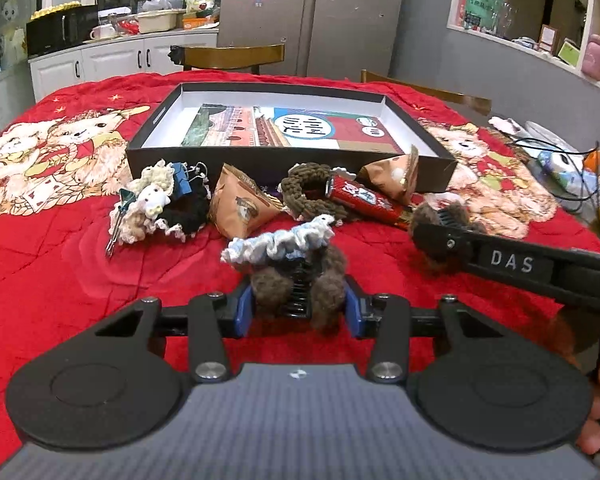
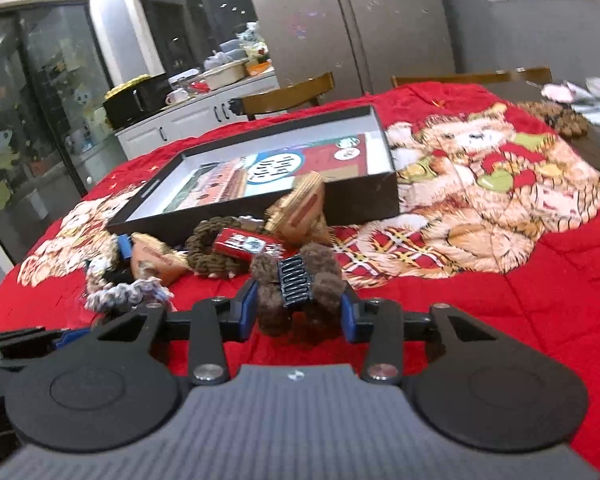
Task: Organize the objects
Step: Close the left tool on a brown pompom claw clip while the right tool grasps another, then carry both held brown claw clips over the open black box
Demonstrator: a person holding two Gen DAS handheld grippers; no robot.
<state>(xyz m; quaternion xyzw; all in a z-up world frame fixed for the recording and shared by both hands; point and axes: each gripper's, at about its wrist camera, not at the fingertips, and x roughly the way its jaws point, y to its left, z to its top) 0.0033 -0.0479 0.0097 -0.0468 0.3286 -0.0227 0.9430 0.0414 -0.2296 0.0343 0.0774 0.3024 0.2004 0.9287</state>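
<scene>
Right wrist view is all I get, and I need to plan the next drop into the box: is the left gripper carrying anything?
Observer: Yes. The left gripper is shut on a second brown fuzzy claw clip, a twin of the first fuzzy claw clip in your right gripper.
Operator: The far left of the pile is blurred for me. What lies there?
Observer: A cream crochet scrunchie lies beside a black scrunchie, with a blue binder clip just behind them.
</scene>
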